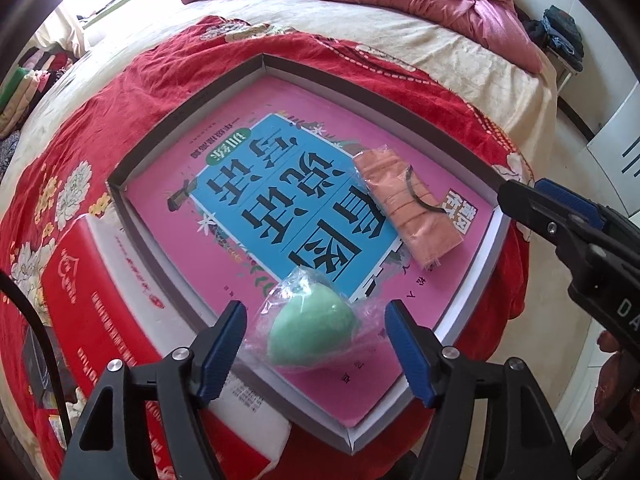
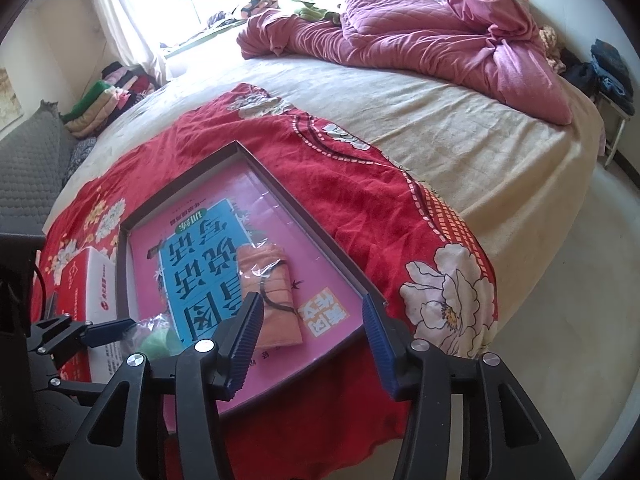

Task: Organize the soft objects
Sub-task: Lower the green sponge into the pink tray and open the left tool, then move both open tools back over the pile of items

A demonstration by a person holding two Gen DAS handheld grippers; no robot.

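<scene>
A shallow tray (image 1: 192, 104) lies on the red floral blanket (image 1: 80, 128), frame centre, with a red-and-white box (image 1: 100, 280) at lower left. Inside lie a wrapped green sponge (image 1: 308, 332) and an orange cloth packet (image 1: 404, 208). The left gripper (image 1: 316, 344) straddles the sponge, released. The right gripper (image 2: 312, 340) hangs open beside the packet, holding nothing.

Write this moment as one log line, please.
left claw: open around green sponge | right claw: open, empty | orange cloth pack: lying in tray
</scene>
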